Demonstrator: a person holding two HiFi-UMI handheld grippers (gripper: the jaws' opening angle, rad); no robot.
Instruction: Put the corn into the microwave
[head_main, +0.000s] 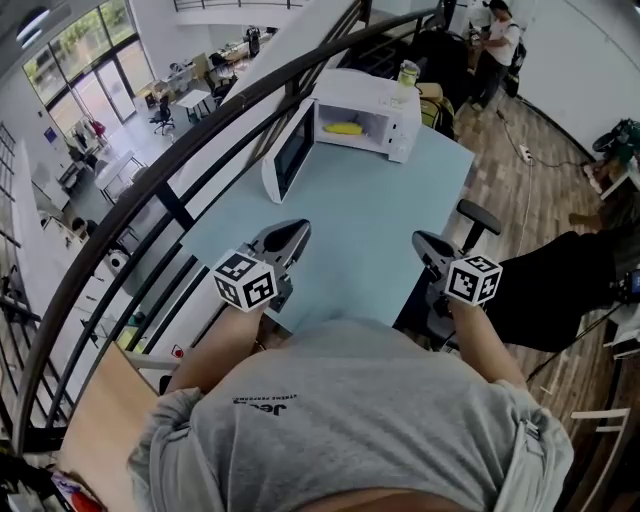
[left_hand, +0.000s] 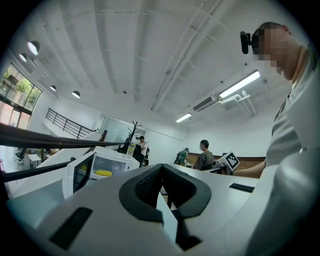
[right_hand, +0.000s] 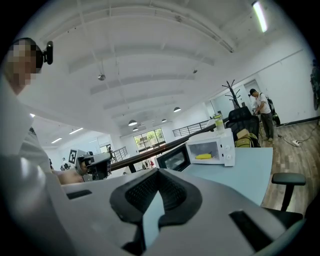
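**Two clenched grippers; corn (head_main: 344, 128) in microwave (head_main: 385, 100)**

Table (head_main: 380, 230): open surface from near edge to microwave at far edge, door (head_main: 285, 155) swung wide. Left gripper (head_main: 290, 235) and right gripper (head_main: 422, 242) clenched, empty, by near edge. Corn inside.

I see a light blue table (head_main: 370, 230) stretching away from me, its near edge just below my view and its far end out ahead. Directly on it stands a white microwave (head_main: 372, 96), set at the far end toward the right corner. Its door (head_main: 287, 152) hangs wide open to the left, above the tabletop.
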